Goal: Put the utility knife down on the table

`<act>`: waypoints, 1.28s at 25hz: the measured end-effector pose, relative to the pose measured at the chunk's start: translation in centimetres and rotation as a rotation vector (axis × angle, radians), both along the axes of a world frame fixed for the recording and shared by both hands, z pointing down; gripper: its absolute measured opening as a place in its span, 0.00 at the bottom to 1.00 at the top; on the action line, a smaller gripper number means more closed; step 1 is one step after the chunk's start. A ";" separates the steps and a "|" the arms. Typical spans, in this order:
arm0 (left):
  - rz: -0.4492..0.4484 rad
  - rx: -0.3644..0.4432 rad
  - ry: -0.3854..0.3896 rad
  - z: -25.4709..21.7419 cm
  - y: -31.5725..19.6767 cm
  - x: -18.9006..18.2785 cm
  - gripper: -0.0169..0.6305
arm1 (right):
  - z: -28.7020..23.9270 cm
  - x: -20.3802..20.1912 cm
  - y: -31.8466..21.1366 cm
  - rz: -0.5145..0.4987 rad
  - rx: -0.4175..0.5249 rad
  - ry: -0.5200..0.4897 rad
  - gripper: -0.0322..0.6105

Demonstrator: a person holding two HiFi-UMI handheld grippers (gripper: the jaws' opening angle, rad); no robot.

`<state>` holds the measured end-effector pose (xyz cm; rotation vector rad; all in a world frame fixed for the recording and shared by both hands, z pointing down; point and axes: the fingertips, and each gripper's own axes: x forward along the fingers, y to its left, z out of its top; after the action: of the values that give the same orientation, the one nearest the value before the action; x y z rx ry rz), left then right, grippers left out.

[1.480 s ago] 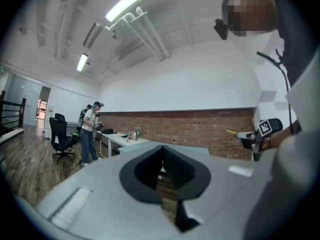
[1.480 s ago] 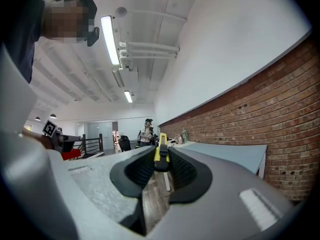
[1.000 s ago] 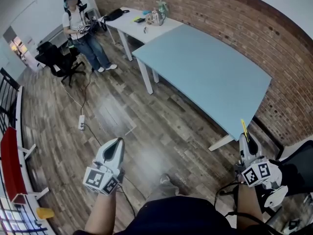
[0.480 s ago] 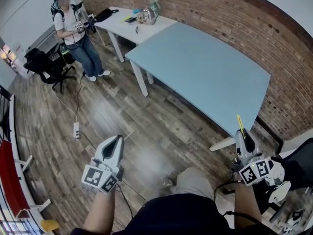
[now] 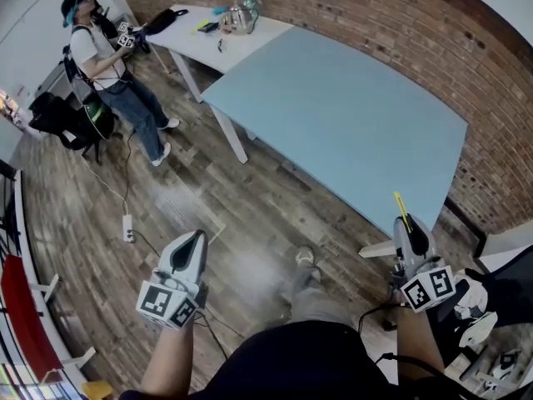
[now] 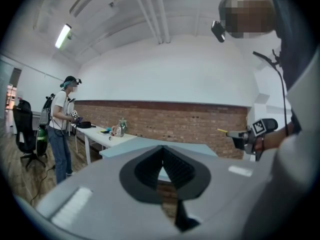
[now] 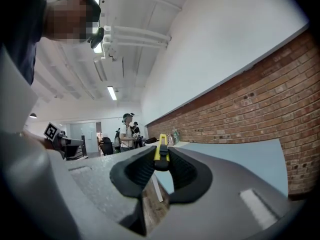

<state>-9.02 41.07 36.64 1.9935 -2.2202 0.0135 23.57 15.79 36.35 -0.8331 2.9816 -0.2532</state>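
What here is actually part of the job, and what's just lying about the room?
Job: yellow utility knife, clamped in the jaws of the right gripper; light blue table.
Lying about: cluttered white table; standing person; power strip on the floor.

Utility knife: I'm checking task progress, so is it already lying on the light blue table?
No, the utility knife is clamped between the jaws of the right hand-held gripper, not lying on the table.

A shared office or lab workroom: a bare brick wall (image 5: 350,7) along the top, wood plank floor (image 5: 208,215), a large light blue table (image 5: 350,115), a cluttered white table (image 5: 187,32) and a black office chair (image 5: 58,119) at upper left, and tube lights (image 6: 63,35) overhead.
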 end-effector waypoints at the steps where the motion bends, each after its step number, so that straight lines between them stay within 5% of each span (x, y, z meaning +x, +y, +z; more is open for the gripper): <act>1: 0.000 -0.004 -0.003 -0.1 -0.9 -0.7 0.03 | 0.1 -0.6 -1.0 0.003 -0.004 -0.003 0.17; 8: 0.010 0.001 -0.034 -2.2 -9.1 -5.0 0.03 | -0.7 -5.8 -9.1 0.000 -0.004 -0.029 0.17; 12: 0.035 -0.032 -0.139 -3.0 -13.1 -5.9 0.03 | -1.6 -8.3 -12.7 -0.029 0.018 -0.017 0.17; 17: 0.004 0.004 -0.039 -3.8 -17.8 -9.4 0.03 | -2.4 -11.0 -17.4 -0.036 0.095 0.047 0.17; 25: 0.034 0.040 0.002 -4.2 -25.3 -11.4 0.03 | -2.8 -13.8 -23.0 -0.068 0.075 0.043 0.17; 32: 0.136 0.077 -0.047 -5.2 -31.4 -13.3 0.03 | -3.3 -15.9 -25.0 -0.045 0.091 0.052 0.17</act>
<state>-22.34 9.64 31.40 2.2038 -2.1397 -0.0091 7.62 -9.25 33.04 -0.7759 3.0357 -0.0973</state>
